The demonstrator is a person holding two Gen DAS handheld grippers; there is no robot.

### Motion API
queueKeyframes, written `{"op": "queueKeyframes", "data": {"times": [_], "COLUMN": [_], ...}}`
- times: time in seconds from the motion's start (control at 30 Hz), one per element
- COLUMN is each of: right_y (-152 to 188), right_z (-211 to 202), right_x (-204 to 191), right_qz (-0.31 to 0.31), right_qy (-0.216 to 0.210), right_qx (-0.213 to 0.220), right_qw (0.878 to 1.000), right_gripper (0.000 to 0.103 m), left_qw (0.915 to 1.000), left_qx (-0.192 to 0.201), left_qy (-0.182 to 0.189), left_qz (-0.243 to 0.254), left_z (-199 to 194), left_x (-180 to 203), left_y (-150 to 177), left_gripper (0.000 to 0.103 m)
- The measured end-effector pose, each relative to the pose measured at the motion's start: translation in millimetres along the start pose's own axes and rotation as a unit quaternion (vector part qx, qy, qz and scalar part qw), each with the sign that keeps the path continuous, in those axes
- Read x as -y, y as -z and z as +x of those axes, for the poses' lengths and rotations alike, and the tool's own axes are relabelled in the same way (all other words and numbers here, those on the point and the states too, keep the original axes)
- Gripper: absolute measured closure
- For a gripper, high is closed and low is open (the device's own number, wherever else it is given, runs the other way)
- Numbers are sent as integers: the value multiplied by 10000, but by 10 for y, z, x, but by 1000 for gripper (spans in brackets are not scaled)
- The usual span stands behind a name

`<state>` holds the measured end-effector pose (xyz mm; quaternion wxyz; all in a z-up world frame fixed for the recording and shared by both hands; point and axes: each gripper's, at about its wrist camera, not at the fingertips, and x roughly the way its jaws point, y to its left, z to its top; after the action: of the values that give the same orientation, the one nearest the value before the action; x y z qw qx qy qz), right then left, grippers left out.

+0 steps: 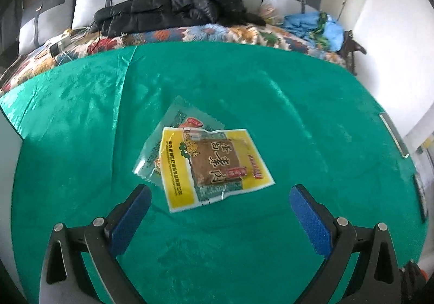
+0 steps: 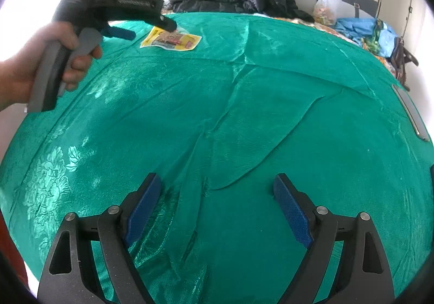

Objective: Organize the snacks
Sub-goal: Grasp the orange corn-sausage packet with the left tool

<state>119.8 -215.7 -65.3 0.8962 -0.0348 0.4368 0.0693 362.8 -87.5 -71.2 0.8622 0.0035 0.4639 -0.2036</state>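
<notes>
The left gripper is hovering with its jaws spread wide and nothing between them, the blue pads flanking bare cloth just short of the snacks. Straight ahead at 12 o'clock from the jaws, the yellow snack packet is lying flat on the green tablecloth, overlapping a clear snack packet that is peeking out at its 10 o'clock side. The two are touching, stacked loosely and skewed, which suggests they are being gathered into one pile; the wide opening probably suits sliding around the flat top packet or having let it go, though which cannot be told.

The right gripper is likewise standing wide and empty, pointing down at wrinkled cloth with no snack near it, likely waiting its turn. From its view, the stacked packets are lying far off at 11 o'clock on the tabletop, and the left hand is gripping the other tool's grey handle at 9 o'clock, wrist level, fingers wrapped round the trigger, nose angled down toward the packets.

Beyond the tabletop at 12 o'clock, a black jacket is sprawling over a bed's patterned blanket, and a plastic bag is sitting at 1 o'clock.
</notes>
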Motion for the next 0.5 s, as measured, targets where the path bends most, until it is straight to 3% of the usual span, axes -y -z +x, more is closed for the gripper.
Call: {"op": "queueKeyframes", "data": {"times": [0.07, 0.1, 0.17, 0.23, 0.27, 0.37, 0.43, 0.5], "right_y": [-1, 0, 0, 0, -1, -2, -4, -4], "right_z": [0, -1, -2, -2, -1, 0, 1, 0], "right_x": [0, 0, 0, 0, -1, -5, -8, -9], "right_qz": [0, 0, 0, 1, 0, 2, 2, 2], "right_qy": [0, -1, -2, -2, -3, -6, -6, -5], "right_qx": [0, 0, 0, 0, -1, -1, -1, -1], "right_qw": [10000, 10000, 10000, 10000, 10000, 10000, 10000, 10000], "right_gripper": [15, 15, 15, 15, 15, 15, 15, 15], "left_qw": [9999, 9987, 9902, 9724, 9687, 9738, 9841, 9957], "left_qx": [14, 135, 245, 176, 171, 302, 316, 234], "left_qy": [72, 380, 1295, 2299, 2469, 2237, 1747, 878], "left_qz": [-142, -301, -463, -368, -192, 264, 64, -159], "left_z": [103, 112, 62, -34, -99, -314, -354, -313], "left_x": [39, 91, 220, 468, 552, 568, 276, -23], "left_y": [-6, 21, 40, 50, 57, 87, 48, -41], "left_gripper": [2, 2, 2, 2, 2, 2, 2, 3]}}
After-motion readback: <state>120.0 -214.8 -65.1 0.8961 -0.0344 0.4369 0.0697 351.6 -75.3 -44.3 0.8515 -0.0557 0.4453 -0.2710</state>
